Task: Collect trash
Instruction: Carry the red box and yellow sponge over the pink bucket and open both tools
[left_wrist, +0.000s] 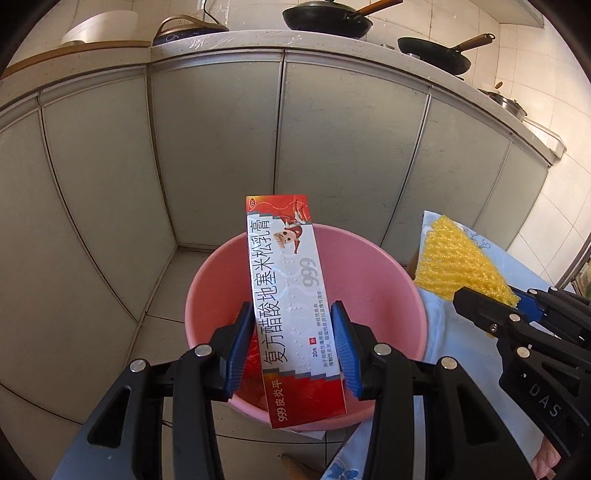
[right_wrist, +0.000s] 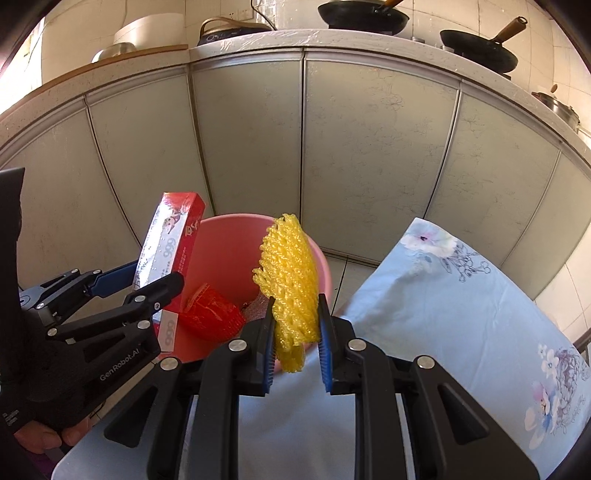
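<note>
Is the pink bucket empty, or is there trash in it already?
Not empty. The right wrist view shows a red mesh piece lying inside the pink bucket; the rest of the bottom is hidden.

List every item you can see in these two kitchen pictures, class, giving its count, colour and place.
Ointment box: one, red and white, held over the bucket.
Foam net: one, yellow, held at the bucket's rim.
Bucket: one, pink, on the floor by the cabinets.
Mesh cup: one, red, inside the bucket.
Floral cloth: one, light blue, right of the bucket.
Pans: two, black, on the counter.
Left claw: shut on the ointment box.
Right claw: shut on the foam net.
</note>
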